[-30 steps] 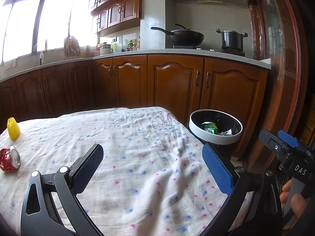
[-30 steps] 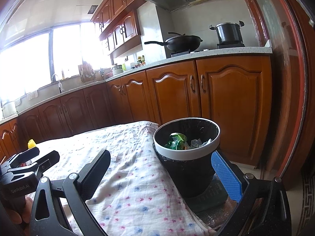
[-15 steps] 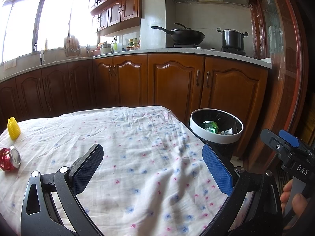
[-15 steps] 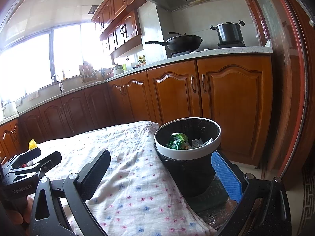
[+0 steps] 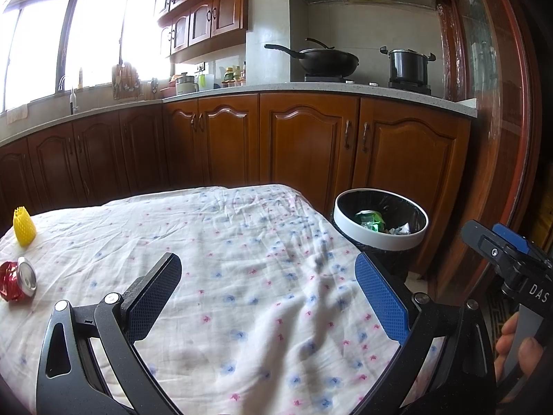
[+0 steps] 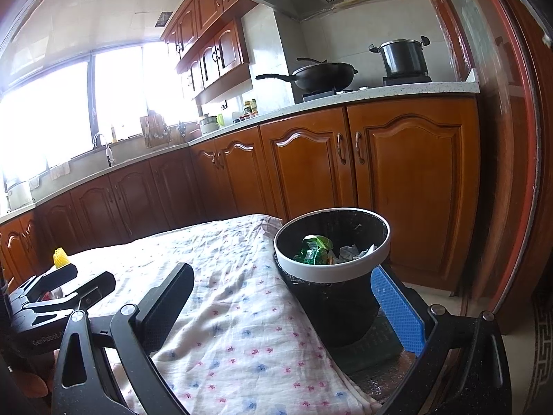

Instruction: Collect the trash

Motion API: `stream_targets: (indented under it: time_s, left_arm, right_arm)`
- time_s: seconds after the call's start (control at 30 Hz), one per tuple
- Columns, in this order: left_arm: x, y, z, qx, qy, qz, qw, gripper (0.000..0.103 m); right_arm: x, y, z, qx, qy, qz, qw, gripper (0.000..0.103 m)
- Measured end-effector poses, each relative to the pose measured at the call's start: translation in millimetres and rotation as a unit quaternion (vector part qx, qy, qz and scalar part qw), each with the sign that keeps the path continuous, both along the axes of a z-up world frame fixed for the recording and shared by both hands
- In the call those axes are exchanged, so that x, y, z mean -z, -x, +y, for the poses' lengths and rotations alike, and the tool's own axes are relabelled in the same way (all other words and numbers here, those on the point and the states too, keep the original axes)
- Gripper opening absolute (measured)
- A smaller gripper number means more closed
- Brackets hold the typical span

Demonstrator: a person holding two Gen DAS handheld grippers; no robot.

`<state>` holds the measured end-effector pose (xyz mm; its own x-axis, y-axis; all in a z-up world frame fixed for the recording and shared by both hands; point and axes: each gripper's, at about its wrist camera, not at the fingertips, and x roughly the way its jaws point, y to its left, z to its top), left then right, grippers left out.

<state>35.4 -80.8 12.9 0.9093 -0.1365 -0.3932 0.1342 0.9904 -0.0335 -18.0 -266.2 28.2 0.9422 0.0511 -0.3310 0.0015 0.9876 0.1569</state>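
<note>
A crushed red can [image 5: 16,280] lies at the table's left edge, with a yellow foam net [image 5: 23,227] behind it. My left gripper [image 5: 266,276] hangs open and empty over the middle of the flowered cloth. A black bin with a white rim [image 5: 380,235] stands off the table's right end and holds a green wrapper [image 5: 371,217] and crumpled paper. My right gripper [image 6: 283,294] is open and empty, in front of the bin [image 6: 333,266] at the table's right edge. The yellow net [image 6: 61,258] peeks over the left gripper's body in the right wrist view.
The table wears a white flowered cloth [image 5: 221,242]. Wooden kitchen cabinets [image 5: 304,145] run behind the table and bin, with a wok [image 5: 325,58] and pot [image 5: 408,65] on the counter. A wooden door frame [image 5: 511,138] stands close on the right. A hand [image 5: 518,346] holds the right gripper.
Almost nothing has moved. The right gripper has tilted a little, so the bin sits slightly higher in its view. Both grippers stay open.
</note>
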Motion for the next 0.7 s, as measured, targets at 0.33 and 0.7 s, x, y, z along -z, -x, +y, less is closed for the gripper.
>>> stream_targets:
  time_s: [0.33,0.7]
  left_arm:
    - [1.2,-2.0,1.4,0.002,-0.002,0.001,1.0,0.103]
    - [4.3,-7.0,2.8,0.006,-0.003,0.005,1.0,0.103]
  right_arm:
    - [-1.4,-0.6,1.4,-0.002,-0.003,0.001,1.0,0.103]
    - [0.1,-2.4,2.3,-0.002,-0.008,0.006,1.0,0.103]
